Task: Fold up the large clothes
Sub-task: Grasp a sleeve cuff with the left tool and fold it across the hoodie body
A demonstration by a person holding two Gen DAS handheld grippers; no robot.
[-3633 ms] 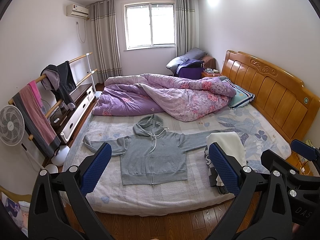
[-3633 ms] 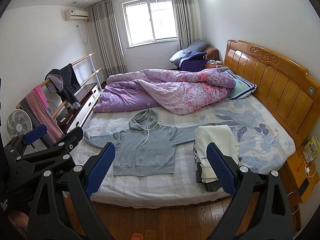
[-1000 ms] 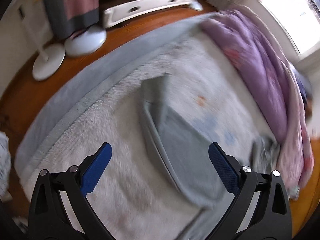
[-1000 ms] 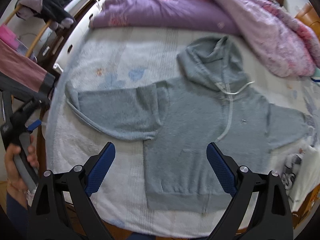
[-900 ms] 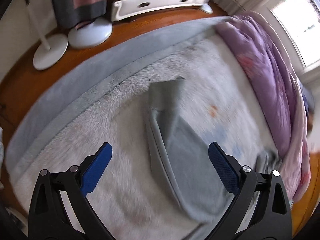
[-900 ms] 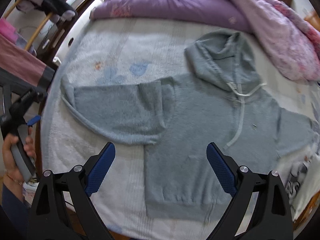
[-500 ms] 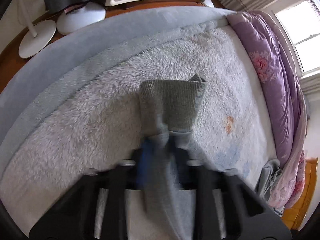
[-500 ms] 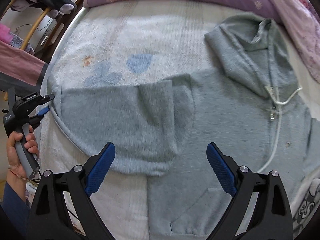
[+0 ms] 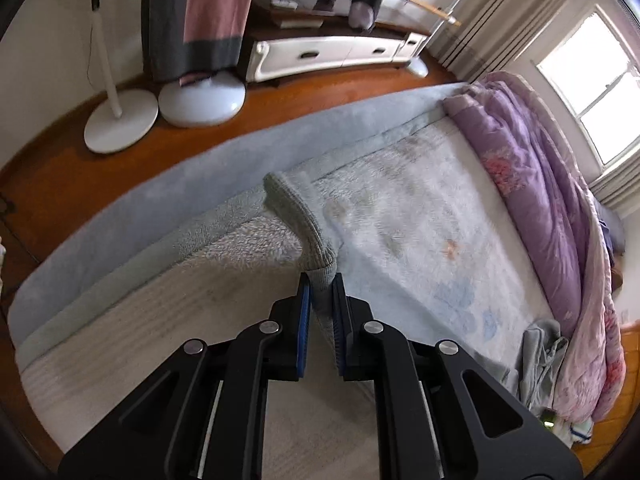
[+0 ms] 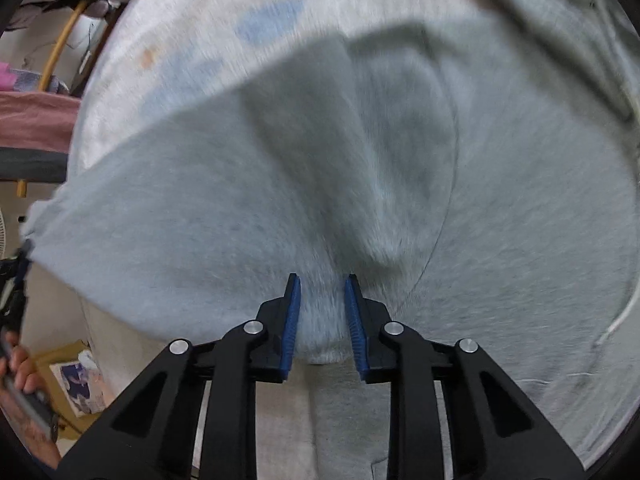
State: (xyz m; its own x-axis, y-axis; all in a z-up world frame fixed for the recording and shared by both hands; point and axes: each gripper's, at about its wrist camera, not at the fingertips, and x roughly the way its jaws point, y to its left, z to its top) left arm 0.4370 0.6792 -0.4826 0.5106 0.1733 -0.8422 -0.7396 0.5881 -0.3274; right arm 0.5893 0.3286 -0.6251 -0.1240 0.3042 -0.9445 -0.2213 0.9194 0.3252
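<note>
A grey zip hoodie (image 10: 500, 220) lies flat on the pale fleecy bed sheet (image 9: 400, 216). My left gripper (image 9: 320, 284) is closing on the ribbed cuff (image 9: 296, 208) of one sleeve, and its blue pads pinch the cuff's end. That cuff curls up and away over the bed's edge. In the right wrist view my right gripper (image 10: 322, 300) is low over the same sleeve (image 10: 180, 208) near the armpit. Its jaws are closing, with a bunched fold of grey fabric filling the gap between the pads. At the far left, a hand (image 10: 20, 364) holds the left gripper (image 10: 12, 280).
A purple flowered quilt (image 9: 560, 200) is heaped along the bed's far side. Two white round stand bases (image 9: 120, 120) (image 9: 202, 100), a white low cabinet (image 9: 332, 52) and a hanging pink-and-grey towel (image 9: 200, 12) stand on the wooden floor beside the bed.
Both grippers came down from wide open onto the hoodie. The left closed on the sleeve cuff, and the right dropped close to the sleeve and narrowed onto a fold.
</note>
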